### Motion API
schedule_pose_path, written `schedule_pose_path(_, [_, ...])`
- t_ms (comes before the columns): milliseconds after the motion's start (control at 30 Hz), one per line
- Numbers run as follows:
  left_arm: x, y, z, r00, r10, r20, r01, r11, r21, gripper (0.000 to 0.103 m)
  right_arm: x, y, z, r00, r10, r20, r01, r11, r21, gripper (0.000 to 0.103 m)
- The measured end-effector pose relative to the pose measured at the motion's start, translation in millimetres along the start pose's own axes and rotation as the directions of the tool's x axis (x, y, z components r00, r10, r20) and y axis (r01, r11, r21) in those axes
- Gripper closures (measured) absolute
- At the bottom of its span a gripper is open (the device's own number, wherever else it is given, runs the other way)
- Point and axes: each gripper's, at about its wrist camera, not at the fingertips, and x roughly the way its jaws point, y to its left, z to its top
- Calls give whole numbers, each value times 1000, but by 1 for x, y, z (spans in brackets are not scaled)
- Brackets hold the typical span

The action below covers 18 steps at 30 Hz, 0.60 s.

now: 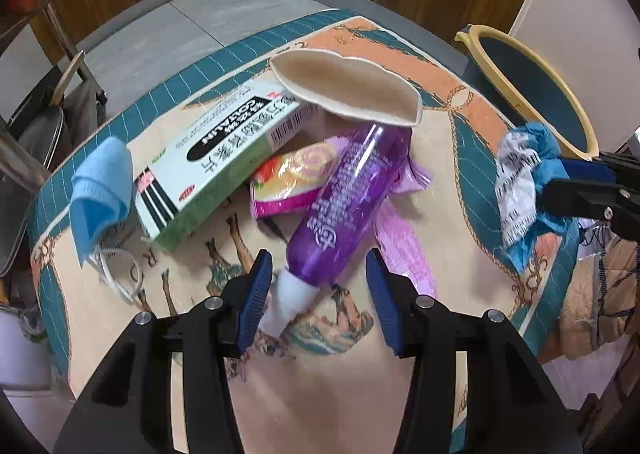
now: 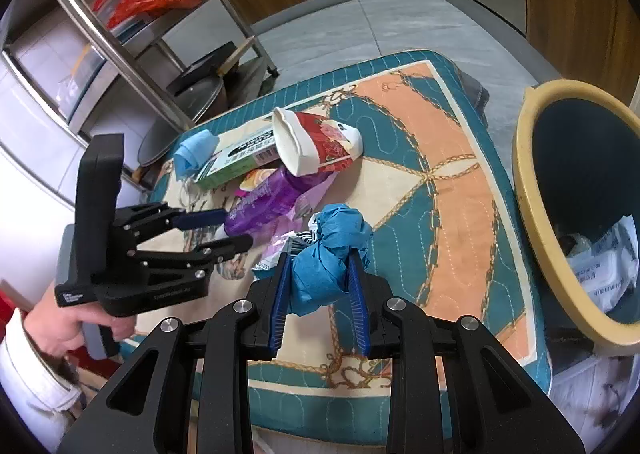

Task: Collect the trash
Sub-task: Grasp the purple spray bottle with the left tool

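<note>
1. Trash on the worktop: one purple bottle, one box, one paper cup, two pink wrappers, one blue mask. A sixth piece, one blue wad, is off the worktop in the right claw.
2. One bin stands off the worktop's right edge, with white packets lying inside.
3. The bottle is clear purple plastic, cylindrical, with a white tapering cap; it lies on its side across the wrappers.
4. The box is long green-and-white card with black print, and one end rests on a wrapper.
5. The cup is squashed flat to an oval mouth, white inside, red-printed outside, and lies across the box and bottle toward the far edge.
6. The wrappers are glossy film; the mask is soft cloth with white loops, near the left edge.
7. The wad is crumpled blue film with a scrap of printed white wrapper.
8. The left claw is half spread over the bottle's cap end; the cap lies between its blue ribbed pads, which do not press it.
9. The right claw is pinching the wad between its pads, held above the worktop's near half, between the pile and the bin.
10. The worktop bears a quilted cloth in teal, peach and cream with a rope pattern.
</note>
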Motion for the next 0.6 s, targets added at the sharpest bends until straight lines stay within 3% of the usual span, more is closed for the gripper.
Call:
schedule_pose_path(133, [8,-6,7,1000,27,-9,-27,999,37,50,-2,-4,-1,1000,-3,2,3,1000,6,73])
schedule_pose_path(267, [15,-9,9,1000,11,-15,-10,999,38,51,-4,-8,-1,1000,-7,7,7,1000,16,73])
schedule_pose_path(367, [15,-11,9,1000,14,-17,-13,999,32,65,-8,-10,0,1000,-3,19,2,1000,22,73])
schedule_pose_path(600, [-9,-10,-2,1000,3,-2,-3,1000,-5,69,-15,-9,3,999,22,41,-24,999,28,73])
